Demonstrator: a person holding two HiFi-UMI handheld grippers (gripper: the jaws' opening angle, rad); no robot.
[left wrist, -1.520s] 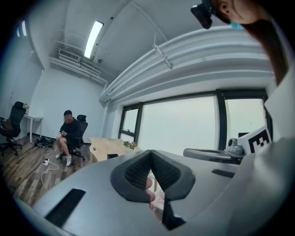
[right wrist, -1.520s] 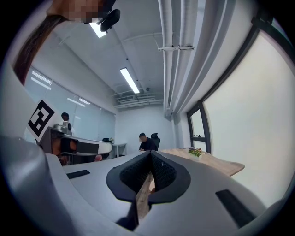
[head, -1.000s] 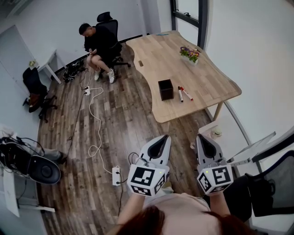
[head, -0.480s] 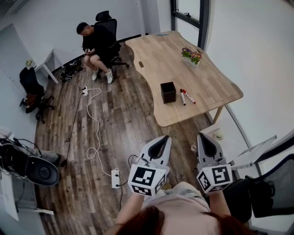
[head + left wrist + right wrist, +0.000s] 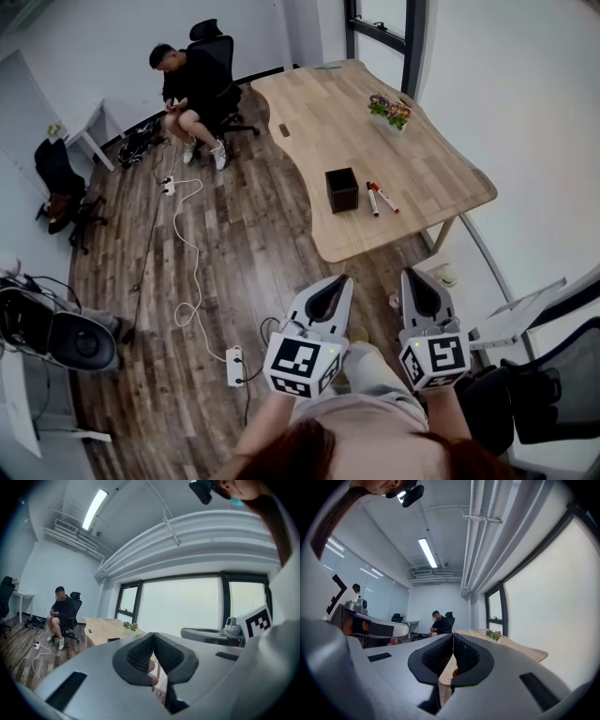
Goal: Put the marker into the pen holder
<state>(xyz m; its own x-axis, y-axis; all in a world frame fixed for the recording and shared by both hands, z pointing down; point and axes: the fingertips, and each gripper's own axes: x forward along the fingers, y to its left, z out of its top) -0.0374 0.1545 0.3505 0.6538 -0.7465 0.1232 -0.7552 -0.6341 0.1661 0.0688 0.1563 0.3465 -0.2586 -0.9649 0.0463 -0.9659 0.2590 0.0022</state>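
Note:
A black square pen holder (image 5: 342,188) stands on the wooden table (image 5: 431,159) near its front end. Two markers (image 5: 377,198) lie side by side just right of it, one with a red cap. Both grippers are held close to my body, well short of the table. My left gripper (image 5: 328,292) and my right gripper (image 5: 415,289) point toward the table, each shut with nothing between the pads. In the left gripper view the closed pads (image 5: 140,656) meet at the tips; in the right gripper view the pads (image 5: 466,656) also touch.
A small flower planter (image 5: 388,111) sits at the table's far right. A seated person (image 5: 192,89) is on an office chair at the back. A white cable and power strip (image 5: 234,362) lie on the wood floor. Black chairs (image 5: 539,394) stand at my right.
The view has shifted slightly as I move; the table and pen holder sit a little differently in frame. Both grippers stay shut and keep their pose.

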